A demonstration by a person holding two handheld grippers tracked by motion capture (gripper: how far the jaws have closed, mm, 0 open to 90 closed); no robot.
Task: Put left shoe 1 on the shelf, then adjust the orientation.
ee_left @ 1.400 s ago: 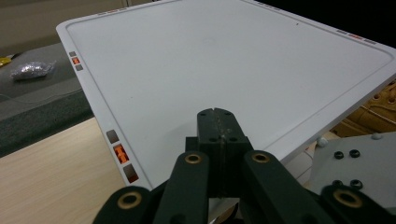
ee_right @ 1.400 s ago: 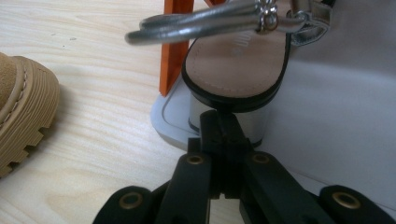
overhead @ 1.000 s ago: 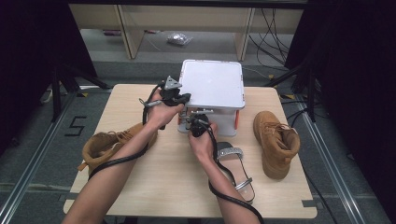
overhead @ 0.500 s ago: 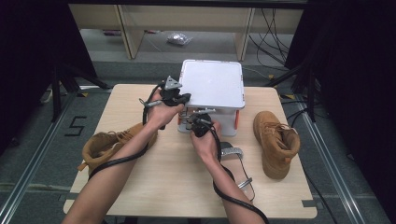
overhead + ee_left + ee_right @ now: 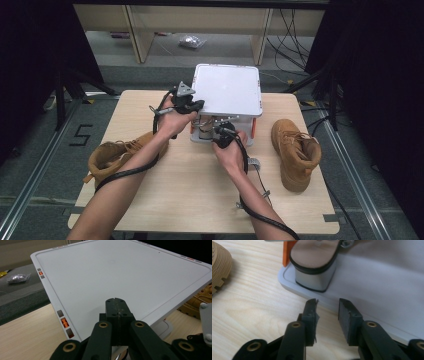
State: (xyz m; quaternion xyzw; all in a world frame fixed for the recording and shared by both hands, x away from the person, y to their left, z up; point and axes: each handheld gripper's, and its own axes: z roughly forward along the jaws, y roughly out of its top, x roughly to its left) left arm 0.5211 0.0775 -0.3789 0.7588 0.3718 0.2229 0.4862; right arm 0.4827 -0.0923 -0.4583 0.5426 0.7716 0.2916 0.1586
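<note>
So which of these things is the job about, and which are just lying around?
In the job: white lid, left tool shut at its corner; sandal in the box beneath; right tool, empty, jaws just been opening; probably the second sandal.
Lying about: left boot; right boot; foil packet on the floor.

Grey floor (image 5: 45, 150), wooden shelving (image 5: 135, 25) behind

The high view looks down on the table (image 5: 175, 200); both gripper views sit close to the white box (image 5: 227, 90), shared by all 3.
</note>
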